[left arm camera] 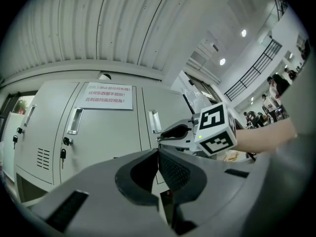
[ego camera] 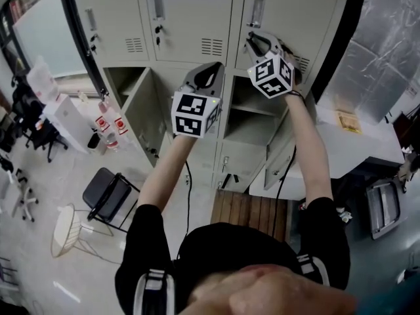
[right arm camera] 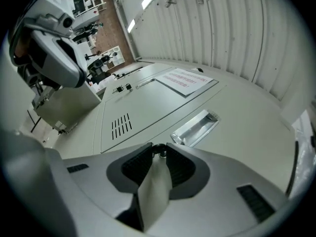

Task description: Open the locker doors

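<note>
The right tongs (right arm camera: 158,154) are half open around the small dark key (right arm camera: 158,148) in the top right locker door (right arm camera: 237,132), likely to unlock it; a pale strip (right arm camera: 153,191) sits between them. The left tongs (left arm camera: 159,152) are closed and empty, waiting nearby. Lower lockers (ego camera: 252,120) already gape. The doors are smooth grey metal. A black chair (ego camera: 105,195) stands on the pale floor (ego camera: 72,163).

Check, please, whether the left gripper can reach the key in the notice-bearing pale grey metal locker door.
Probably yes: the left gripper, jaws shut and empty, faces that door with nothing between it and the key.
</note>
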A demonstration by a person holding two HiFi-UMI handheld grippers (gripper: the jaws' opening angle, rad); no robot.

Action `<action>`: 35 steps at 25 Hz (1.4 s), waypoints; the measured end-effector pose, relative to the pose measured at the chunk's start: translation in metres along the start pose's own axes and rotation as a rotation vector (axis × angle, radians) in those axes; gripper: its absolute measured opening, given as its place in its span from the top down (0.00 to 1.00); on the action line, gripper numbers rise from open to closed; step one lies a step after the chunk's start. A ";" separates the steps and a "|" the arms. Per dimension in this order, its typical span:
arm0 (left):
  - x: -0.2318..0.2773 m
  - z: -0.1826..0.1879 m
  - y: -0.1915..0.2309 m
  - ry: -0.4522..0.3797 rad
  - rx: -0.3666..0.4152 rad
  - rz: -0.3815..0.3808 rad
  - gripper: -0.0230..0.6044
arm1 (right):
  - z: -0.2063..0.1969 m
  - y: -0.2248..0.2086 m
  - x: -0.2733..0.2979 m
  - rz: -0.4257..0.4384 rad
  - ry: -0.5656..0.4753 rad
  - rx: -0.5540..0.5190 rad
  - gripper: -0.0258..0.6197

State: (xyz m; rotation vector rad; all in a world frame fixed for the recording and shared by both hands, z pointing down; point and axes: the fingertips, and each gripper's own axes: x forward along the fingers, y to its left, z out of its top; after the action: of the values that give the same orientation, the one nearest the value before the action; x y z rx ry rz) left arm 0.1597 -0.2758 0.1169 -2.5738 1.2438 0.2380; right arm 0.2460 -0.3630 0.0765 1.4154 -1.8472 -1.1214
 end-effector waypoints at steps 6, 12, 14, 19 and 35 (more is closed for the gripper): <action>-0.005 -0.005 0.000 0.008 -0.017 -0.004 0.95 | 0.000 -0.003 -0.001 -0.059 -0.030 0.182 0.81; -0.013 -0.009 0.003 0.013 -0.032 0.004 0.95 | -0.007 -0.002 0.000 -0.077 -0.103 0.566 0.86; -0.017 -0.012 0.005 0.020 -0.031 0.009 0.95 | -0.009 -0.003 -0.001 -0.075 -0.133 0.672 0.87; -0.026 -0.017 0.010 0.031 -0.038 0.026 0.95 | -0.012 -0.006 -0.001 -0.058 -0.172 0.894 0.87; -0.038 -0.029 0.005 0.061 -0.042 0.032 0.95 | -0.018 -0.009 -0.006 -0.076 -0.375 1.569 0.85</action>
State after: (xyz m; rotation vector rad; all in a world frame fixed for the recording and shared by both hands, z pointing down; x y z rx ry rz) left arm 0.1330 -0.2599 0.1538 -2.6161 1.3159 0.1955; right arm 0.2672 -0.3631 0.0780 2.0254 -3.1566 0.3820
